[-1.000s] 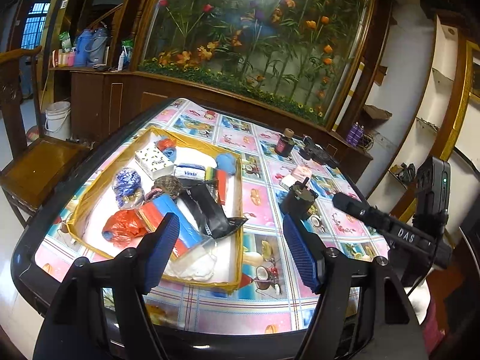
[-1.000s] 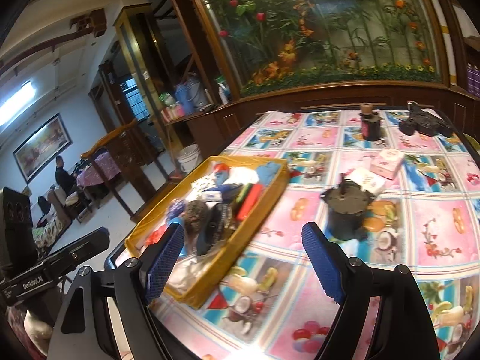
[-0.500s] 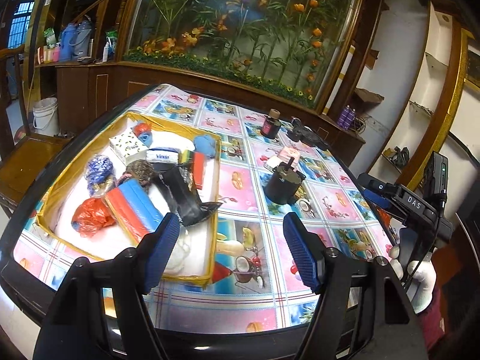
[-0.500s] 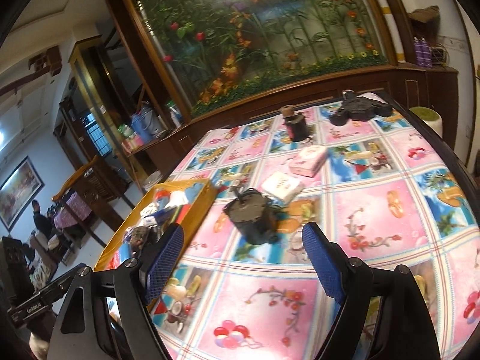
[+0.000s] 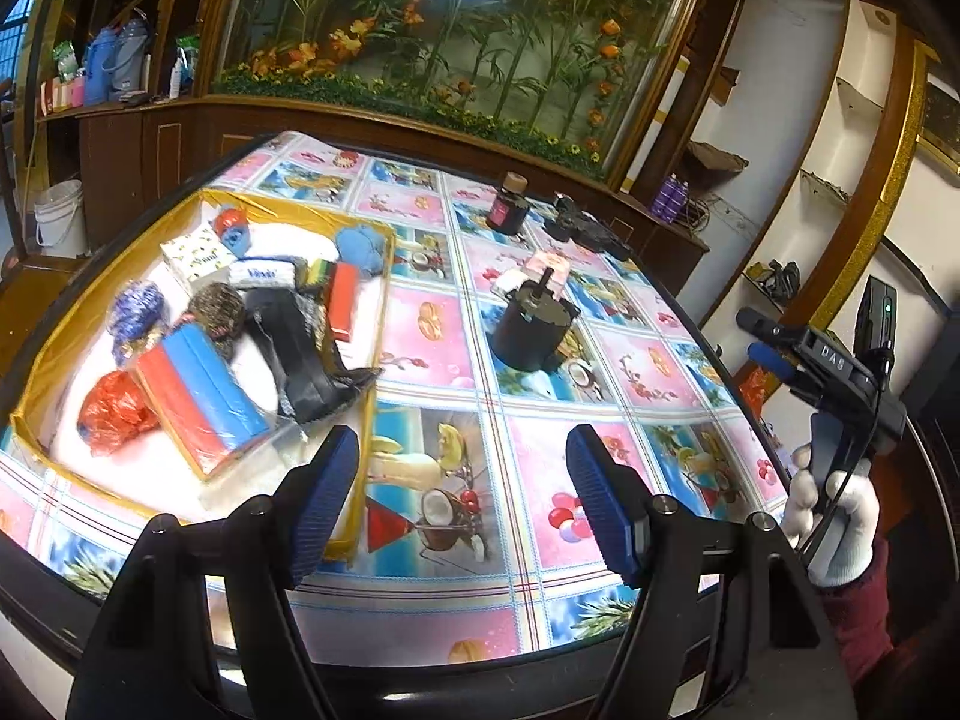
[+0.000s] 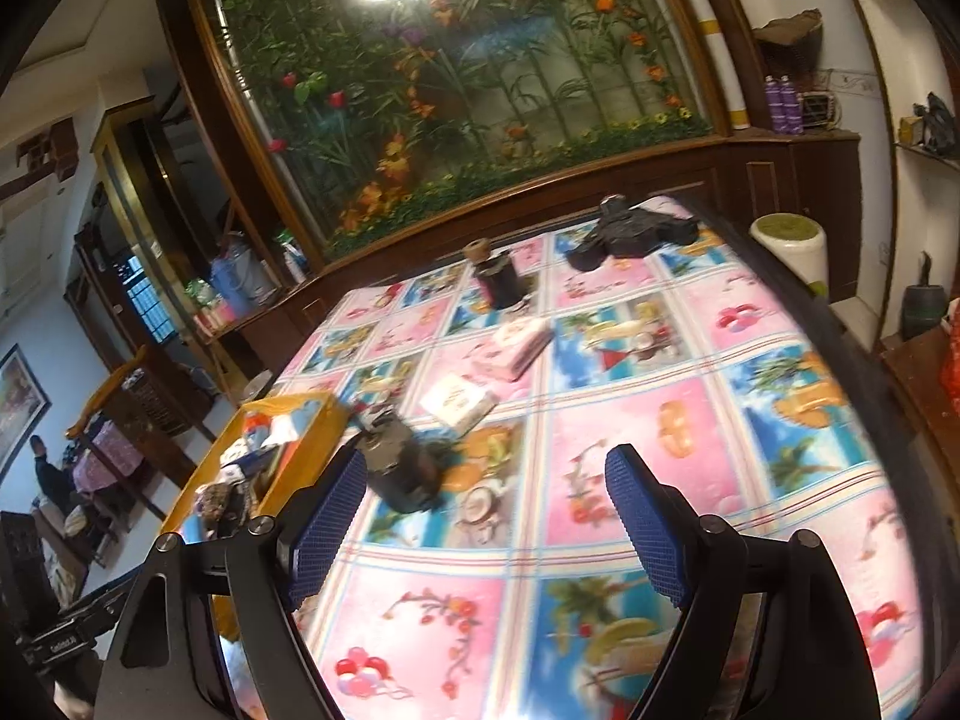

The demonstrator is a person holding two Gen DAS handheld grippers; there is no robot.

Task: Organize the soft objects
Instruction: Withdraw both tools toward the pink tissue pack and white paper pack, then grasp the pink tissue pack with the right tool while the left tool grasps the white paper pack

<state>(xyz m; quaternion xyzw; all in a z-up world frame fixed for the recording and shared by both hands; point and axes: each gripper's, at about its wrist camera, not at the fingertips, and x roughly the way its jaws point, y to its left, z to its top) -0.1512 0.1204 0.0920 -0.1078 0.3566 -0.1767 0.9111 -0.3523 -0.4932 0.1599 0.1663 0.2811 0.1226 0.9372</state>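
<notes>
Left claw (image 5: pixel 462 495) angled downward over table (image 5: pixel 420 630), jaws apart, empty

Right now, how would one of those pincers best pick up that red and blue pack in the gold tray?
Probably across the red and blue pack's narrow width, from above: it lies flat and long in the gold tray, its long sides mostly exposed. The left gripper, open, is nearest.

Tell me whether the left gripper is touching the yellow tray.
Apart. In the left wrist view, the left gripper hangs open above the yellow tray, holding nothing.
</notes>
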